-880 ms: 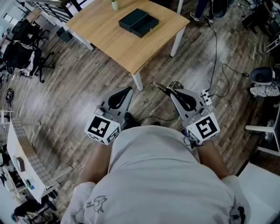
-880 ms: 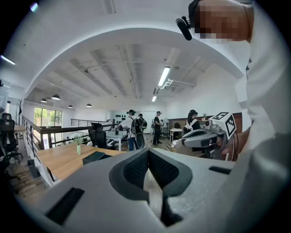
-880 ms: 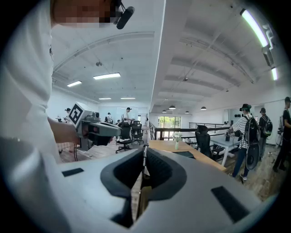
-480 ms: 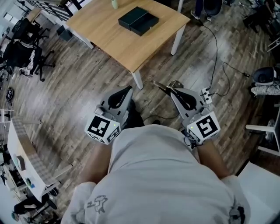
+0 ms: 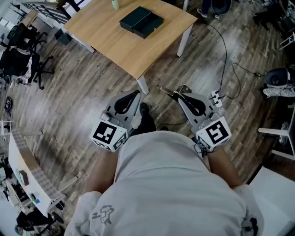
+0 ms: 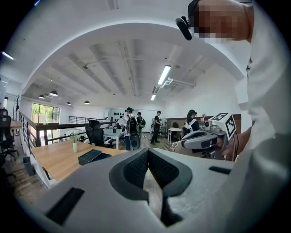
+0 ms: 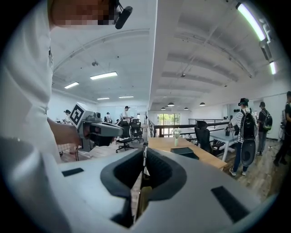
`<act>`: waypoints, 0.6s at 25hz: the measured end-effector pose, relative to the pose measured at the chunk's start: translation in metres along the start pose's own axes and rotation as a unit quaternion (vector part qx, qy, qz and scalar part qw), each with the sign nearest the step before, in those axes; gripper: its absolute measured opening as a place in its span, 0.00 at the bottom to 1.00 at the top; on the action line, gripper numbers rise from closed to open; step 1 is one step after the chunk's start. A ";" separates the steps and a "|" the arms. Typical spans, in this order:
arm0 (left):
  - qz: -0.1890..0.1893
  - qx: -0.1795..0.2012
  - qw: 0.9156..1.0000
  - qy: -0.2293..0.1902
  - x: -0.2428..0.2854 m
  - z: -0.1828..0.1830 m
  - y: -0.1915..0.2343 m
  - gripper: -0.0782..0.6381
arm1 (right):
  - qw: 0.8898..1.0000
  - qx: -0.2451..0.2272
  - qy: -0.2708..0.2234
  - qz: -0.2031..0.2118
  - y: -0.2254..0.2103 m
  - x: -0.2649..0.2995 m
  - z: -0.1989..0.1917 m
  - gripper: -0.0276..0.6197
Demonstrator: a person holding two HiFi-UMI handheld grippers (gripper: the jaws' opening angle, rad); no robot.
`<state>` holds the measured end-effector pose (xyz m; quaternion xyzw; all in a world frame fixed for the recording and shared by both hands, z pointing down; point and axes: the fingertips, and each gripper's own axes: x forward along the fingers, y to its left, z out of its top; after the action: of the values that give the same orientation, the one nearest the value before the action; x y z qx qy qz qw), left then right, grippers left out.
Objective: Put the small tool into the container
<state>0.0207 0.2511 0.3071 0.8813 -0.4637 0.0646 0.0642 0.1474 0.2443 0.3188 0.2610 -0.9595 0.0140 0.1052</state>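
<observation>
A dark green container [image 5: 141,21] lies open on the wooden table [image 5: 115,44] ahead of me; it also shows as the container [image 6: 93,156] and the container [image 7: 184,152] in the gripper views. My right gripper [image 5: 180,90] is held low in front of my torso, short of the table. It is shut on the small tool [image 5: 168,92], a thin metal piece that sticks out to the left. That tool [image 7: 144,160] stands as a narrow strip between the jaws of the right gripper [image 7: 145,148]. My left gripper [image 5: 136,94] is shut and holds nothing.
A pale green bottle [image 5: 115,4] stands on the table's far side. A black cable [image 5: 226,60] runs over the wood floor at the right. Office chairs [image 5: 18,55] stand at the left, a white desk [image 5: 281,133] at the right. Several people stand far off.
The table and container have slid a little up and left in the head view. A dark shoe now shows between the grippers. Both grippers keep their places.
</observation>
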 end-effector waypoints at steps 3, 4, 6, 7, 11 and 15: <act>-0.005 -0.004 1.000 0.001 0.013 -0.001 0.012 0.12 | 1.000 0.001 0.003 -0.005 -0.011 0.010 0.000 0.09; -0.007 -0.004 1.000 0.001 0.017 -0.002 0.016 0.12 | 1.000 0.001 0.004 -0.007 -0.016 0.014 -0.001 0.09; -0.012 -0.005 1.000 0.003 0.026 -0.002 0.025 0.12 | 1.000 0.004 0.008 -0.011 -0.024 0.022 -0.001 0.09; -0.014 -0.005 1.000 0.004 0.031 -0.001 0.030 0.12 | 1.000 0.005 0.009 -0.014 -0.027 0.026 0.000 0.09; -0.024 0.006 1.000 0.006 0.051 0.006 0.053 0.12 | 1.000 0.008 0.011 -0.025 -0.044 0.047 0.003 0.09; -0.034 0.002 0.999 0.011 0.070 0.006 0.082 0.12 | 0.999 0.011 0.014 -0.032 -0.063 0.075 0.007 0.09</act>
<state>-0.0073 0.1477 0.3171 0.8958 -0.4328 0.0726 0.0698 0.1146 0.1521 0.3257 0.2923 -0.9489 0.0246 0.1162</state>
